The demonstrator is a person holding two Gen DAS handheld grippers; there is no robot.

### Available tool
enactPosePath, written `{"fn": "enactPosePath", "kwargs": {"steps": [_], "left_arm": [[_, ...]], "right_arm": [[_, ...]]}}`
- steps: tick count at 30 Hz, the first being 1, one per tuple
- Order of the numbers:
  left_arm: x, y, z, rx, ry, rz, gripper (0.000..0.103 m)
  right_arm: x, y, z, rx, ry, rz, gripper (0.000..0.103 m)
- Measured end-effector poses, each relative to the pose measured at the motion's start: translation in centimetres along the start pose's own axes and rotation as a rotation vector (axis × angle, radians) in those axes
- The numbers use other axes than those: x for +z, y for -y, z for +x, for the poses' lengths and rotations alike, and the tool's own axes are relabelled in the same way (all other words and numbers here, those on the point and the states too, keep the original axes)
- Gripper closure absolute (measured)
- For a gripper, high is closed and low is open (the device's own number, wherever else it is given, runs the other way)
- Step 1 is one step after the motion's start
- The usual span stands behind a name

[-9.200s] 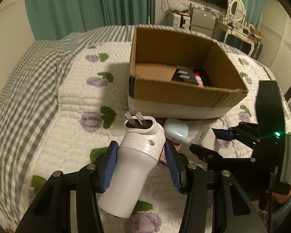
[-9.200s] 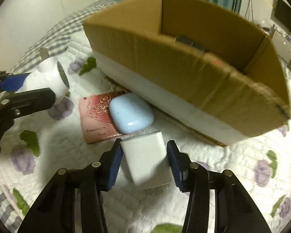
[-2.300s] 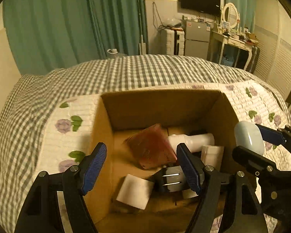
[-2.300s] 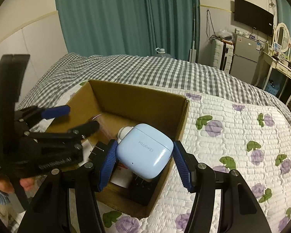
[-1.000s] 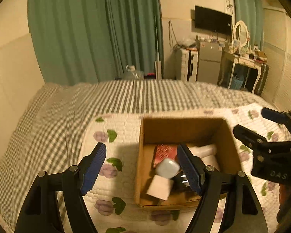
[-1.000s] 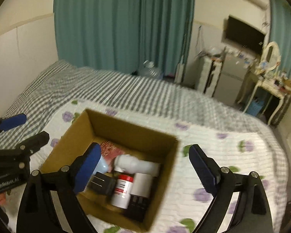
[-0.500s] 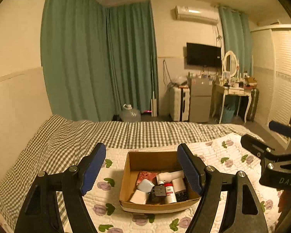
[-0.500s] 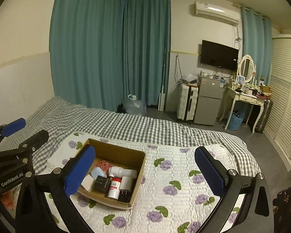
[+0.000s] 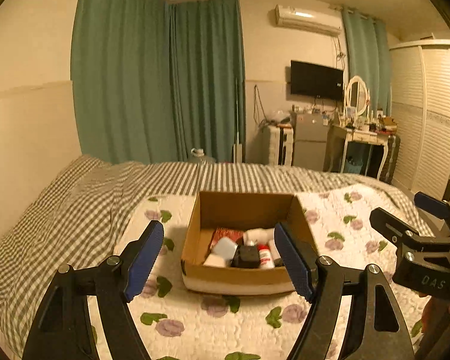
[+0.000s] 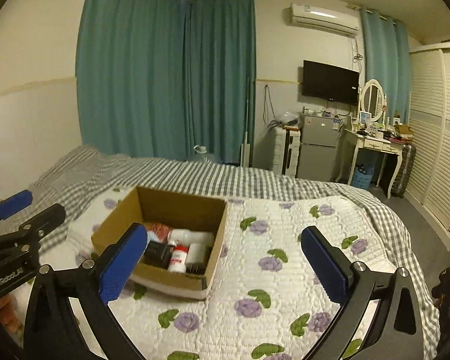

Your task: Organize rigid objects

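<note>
A cardboard box [image 9: 243, 207] [image 10: 168, 201] sits on the flowered quilt of the bed. Inside lie a pale blue earbud case [image 9: 224, 247], a white charger block [image 9: 214, 260], a black plug adapter [image 9: 245, 256] [image 10: 156, 253], a red-labelled white bottle [image 9: 264, 257] [image 10: 178, 257], a white tube [image 10: 192, 235] and a reddish pack [image 9: 226, 234]. My left gripper [image 9: 219, 256] is open and empty, held back from the box's near side. My right gripper [image 10: 223, 255] is open wide and empty, off to the box's right. Each gripper shows at the edge of the other's view.
The quilt [image 10: 273, 270] spreads right of the box, with a grey checked blanket [image 9: 60, 210] behind and left. Green curtains [image 10: 165, 75], a water jug [image 10: 202, 153], a small fridge [image 10: 318, 147], a dressing table [image 10: 375, 144] and louvred wardrobe doors [image 10: 435, 138] stand beyond the bed.
Both grippers have drawn back from the box, which looks smaller than a second ago. The right gripper's jaws spread a little wider. The earbud case lies in the box.
</note>
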State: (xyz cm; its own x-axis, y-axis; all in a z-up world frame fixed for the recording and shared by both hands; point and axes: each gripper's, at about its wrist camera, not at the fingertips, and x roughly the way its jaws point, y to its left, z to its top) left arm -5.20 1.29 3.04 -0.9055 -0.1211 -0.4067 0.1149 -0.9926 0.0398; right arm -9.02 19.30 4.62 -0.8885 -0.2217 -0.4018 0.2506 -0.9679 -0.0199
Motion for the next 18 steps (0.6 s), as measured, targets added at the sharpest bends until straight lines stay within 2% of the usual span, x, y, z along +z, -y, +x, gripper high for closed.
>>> {"fn": "enactPosePath", "kwargs": {"steps": [6, 18], "left_arm": [[-0.9, -0.4, 0.4, -0.012, -0.022, -0.014, 0.024], [-1.3, -0.4, 0.2, -0.017, -0.033, -0.015, 0.024]], "right_arm": [[-1.6, -1.0, 1.7, 0.011, -0.052, -0.011, 0.000], [-2.3, -1.0, 1.8, 0.000, -0.072, -0.020, 0.000]]}}
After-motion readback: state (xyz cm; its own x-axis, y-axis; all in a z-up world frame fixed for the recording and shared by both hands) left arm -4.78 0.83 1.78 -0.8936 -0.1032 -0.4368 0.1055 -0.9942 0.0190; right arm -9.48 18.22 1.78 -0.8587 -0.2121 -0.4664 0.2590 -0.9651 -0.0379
